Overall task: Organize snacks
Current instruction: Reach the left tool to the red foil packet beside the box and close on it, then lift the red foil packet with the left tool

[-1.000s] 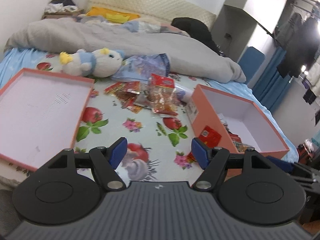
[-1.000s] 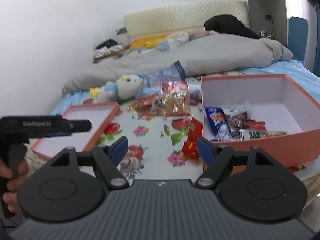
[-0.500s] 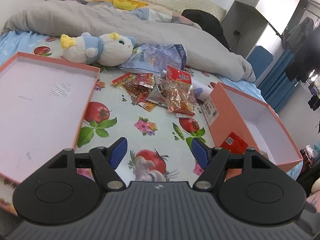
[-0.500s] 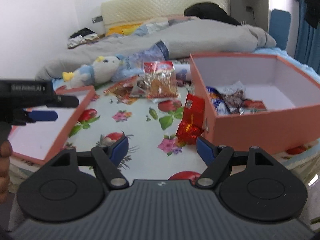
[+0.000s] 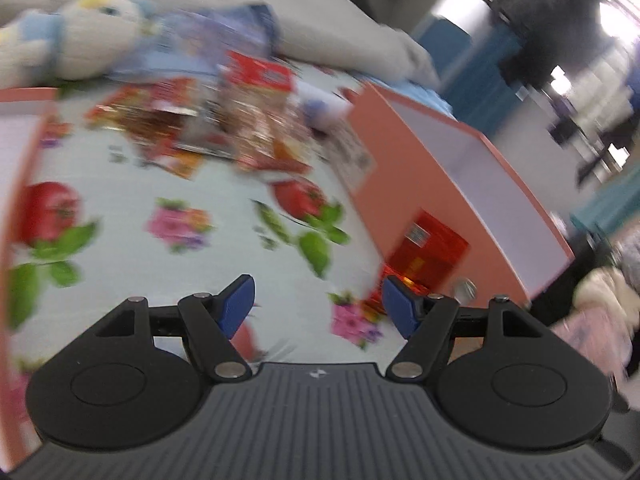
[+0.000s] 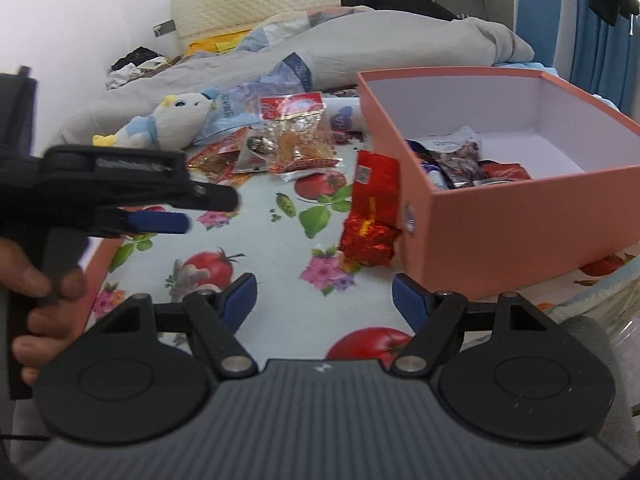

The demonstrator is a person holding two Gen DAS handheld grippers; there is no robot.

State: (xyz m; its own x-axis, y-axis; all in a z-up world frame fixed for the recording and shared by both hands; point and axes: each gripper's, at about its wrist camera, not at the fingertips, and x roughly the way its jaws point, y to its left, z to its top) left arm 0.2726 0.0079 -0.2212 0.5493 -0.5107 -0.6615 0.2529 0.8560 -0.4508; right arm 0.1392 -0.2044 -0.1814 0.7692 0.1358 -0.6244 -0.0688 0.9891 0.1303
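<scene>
**Left tool swinging in toward the red packet**

The left tool (image 5: 318, 302) is sweeping closer over the bed (image 6: 260, 248), its view blurring where half a second ago it was sharp; its blue fingers are spread wide and gripping nothing. The red snack packet (image 5: 430, 252) is leaning against the outer wall of the orange box (image 5: 404, 172), now sitting at about 1 o'clock just beyond the left tool's fingers, much nearer than before. The right tool (image 6: 324, 296) is hovering low with fingers likewise apart and empty, the same packet (image 6: 372, 208) at its 12 o'clock, touching the box (image 6: 520, 216). Several snacks are already lying inside the box. The loose snack pile (image 6: 288, 148) is lying farther up the bed at 11 o'clock, beside the plush toy (image 6: 176, 120). The box lid (image 5: 16, 128) is lying at 9 o'clock.
</scene>
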